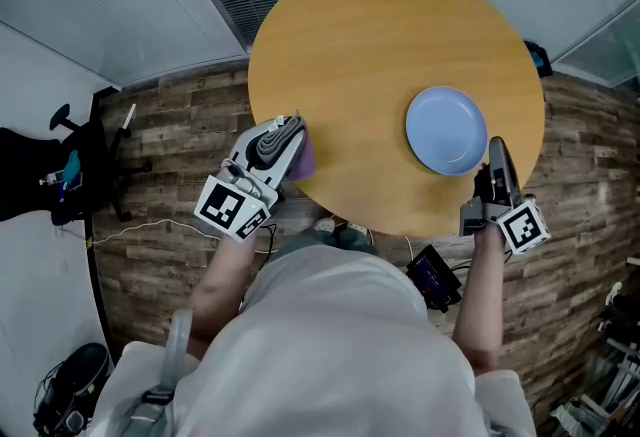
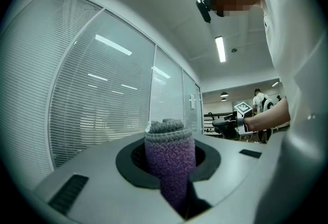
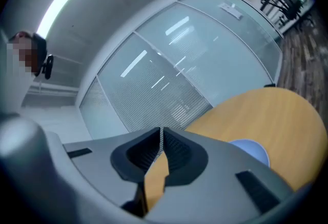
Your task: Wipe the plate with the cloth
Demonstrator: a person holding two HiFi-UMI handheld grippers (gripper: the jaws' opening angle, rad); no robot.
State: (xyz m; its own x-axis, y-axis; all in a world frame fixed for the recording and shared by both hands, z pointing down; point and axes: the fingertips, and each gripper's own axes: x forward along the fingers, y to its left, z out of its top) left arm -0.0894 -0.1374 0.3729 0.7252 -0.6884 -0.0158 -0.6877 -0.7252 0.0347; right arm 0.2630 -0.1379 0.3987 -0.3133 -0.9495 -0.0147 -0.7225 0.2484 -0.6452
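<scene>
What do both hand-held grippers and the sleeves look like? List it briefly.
Left hand-held gripper and right hand-held gripper: grey shells, black ribbed pads. Each carries a white cube with black square markers. The person wears a white short-sleeved shirt.

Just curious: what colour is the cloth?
The cloth is purple, grey along its top; clearest in the left gripper view.
</scene>
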